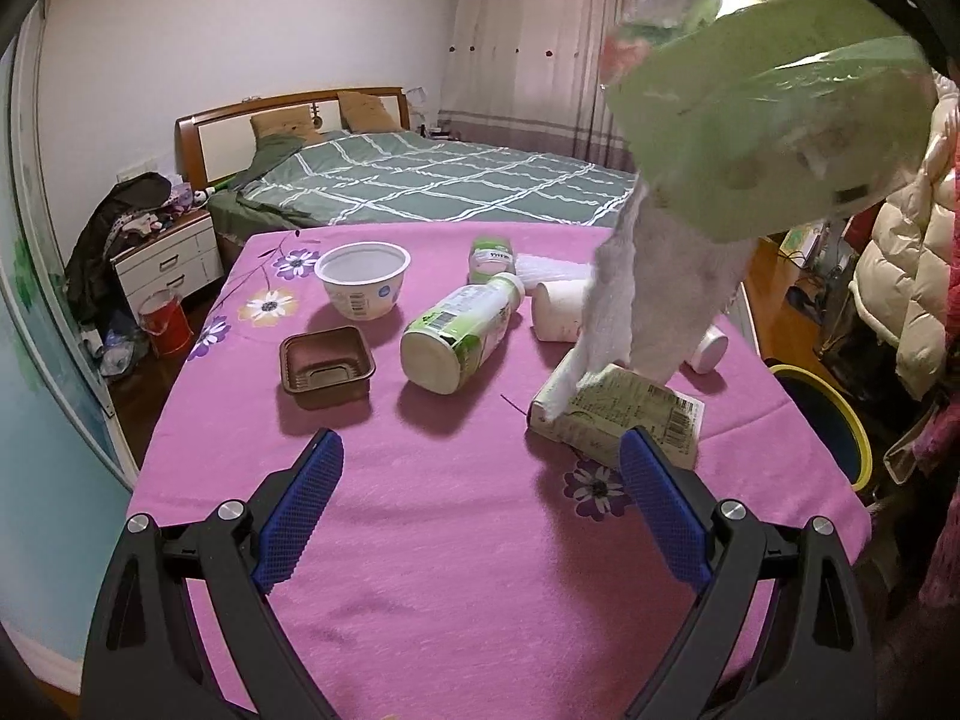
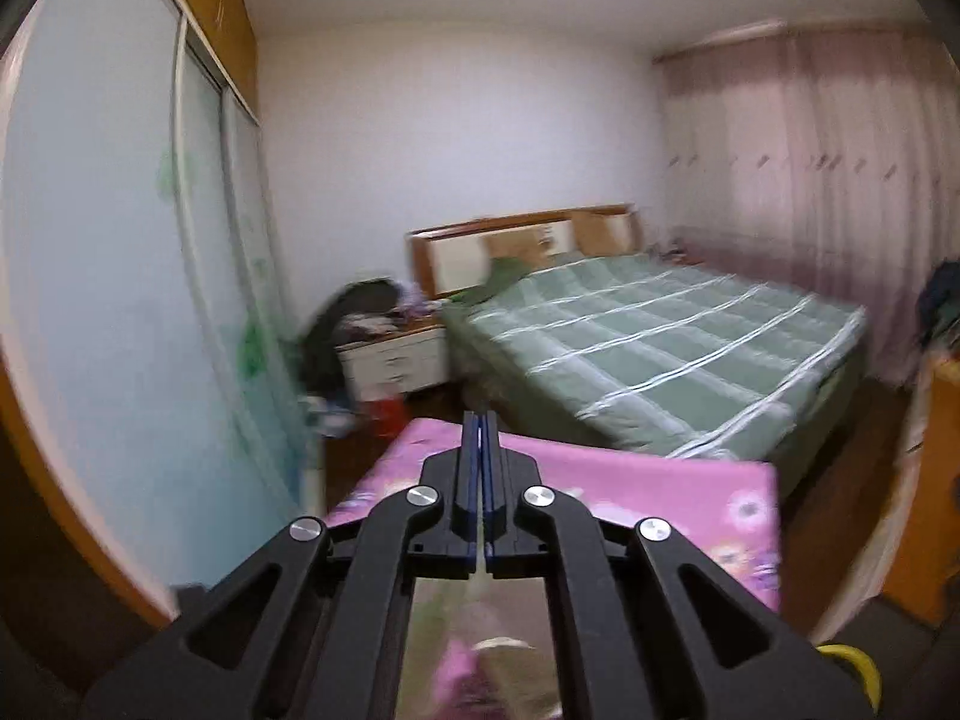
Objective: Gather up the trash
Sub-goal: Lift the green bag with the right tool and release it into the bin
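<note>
Left gripper (image 1: 480,498): fingers spread apart, nothing between them, low over pink tablecloth (image 1: 456,552). Right gripper (image 2: 481,426): fingers pressed together on a green plastic wrapper (image 1: 774,96), which hangs in the air above the carton (image 1: 624,420). Milk bottle (image 1: 462,333) on its side mid-table.

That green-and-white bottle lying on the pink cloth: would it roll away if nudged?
Probably. The bottle lies on its side and looks round, so a sideways push would likely roll it. It looks plastic, perhaps empty, so likely light. The soft tablecloth may slow it.
</note>
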